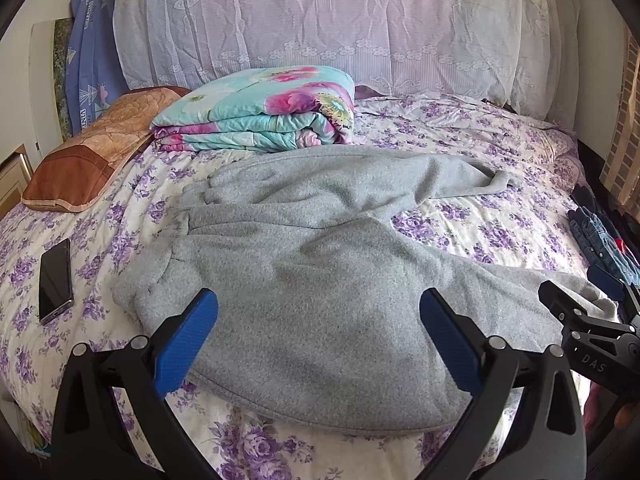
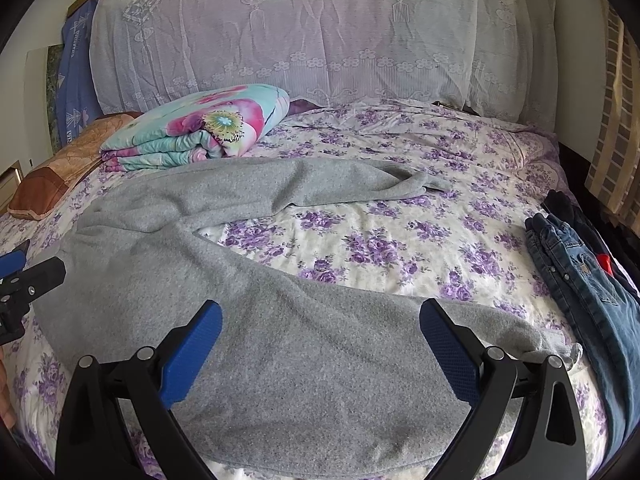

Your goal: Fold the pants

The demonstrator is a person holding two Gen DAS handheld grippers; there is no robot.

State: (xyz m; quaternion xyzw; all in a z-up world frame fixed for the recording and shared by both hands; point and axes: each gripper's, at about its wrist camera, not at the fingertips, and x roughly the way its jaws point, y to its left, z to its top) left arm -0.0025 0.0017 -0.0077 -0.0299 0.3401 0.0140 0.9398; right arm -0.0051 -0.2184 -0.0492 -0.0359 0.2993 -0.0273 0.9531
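Grey fleece pants (image 1: 312, 264) lie spread on the floral bedspread (image 1: 492, 232), waistband at the left, the legs splayed apart toward the right. The far leg's end (image 2: 416, 182) lies crumpled mid-bed; the near leg's cuff (image 2: 560, 344) lies at the right. My left gripper (image 1: 318, 324) is open, hovering over the seat of the pants near the bed's front edge. My right gripper (image 2: 320, 332) is open over the near leg, empty. The right gripper's tip also shows in the left wrist view (image 1: 584, 308); the left gripper shows at the right wrist view's left edge (image 2: 24, 276).
A folded floral quilt (image 1: 260, 116) and a brown pillow (image 1: 92, 156) lie at the back left. A black phone (image 1: 56, 280) lies left of the pants. Folded blue jeans (image 2: 580, 272) and dark clothes lie at the right edge. A lace-covered headboard (image 2: 320, 40) stands behind.
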